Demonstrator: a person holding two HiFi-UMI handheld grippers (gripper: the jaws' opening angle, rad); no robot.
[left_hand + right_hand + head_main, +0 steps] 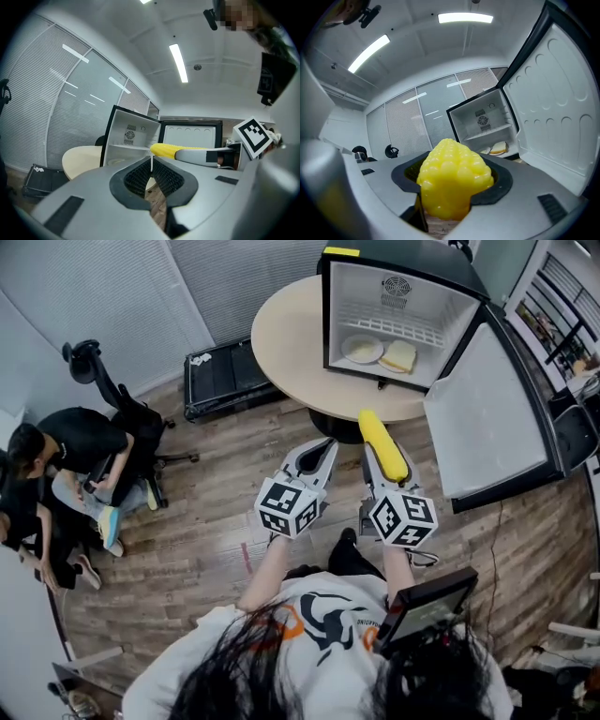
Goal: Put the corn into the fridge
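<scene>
A yellow corn cob (382, 444) sticks out forward from my right gripper (386, 470), which is shut on it; the cob (453, 180) fills the space between the jaws of that gripper (452, 187). My left gripper (319, 448) hangs beside it, shut and holding nothing, its pads meeting at the tip (151, 161). The small fridge (403, 315) stands on a round table (291, 343) ahead, with its door (487, 409) swung wide to the right. On its floor lie a plate (362, 350) and a slice of bread (399, 356). In the left gripper view the corn (168, 150) points toward the fridge (131, 136).
A person (75, 465) sits at the left beside a black office chair (122, 409). A black case (225, 376) lies on the wooden floor behind the table. The open fridge door overhangs the table's right side. Blinds line the far wall.
</scene>
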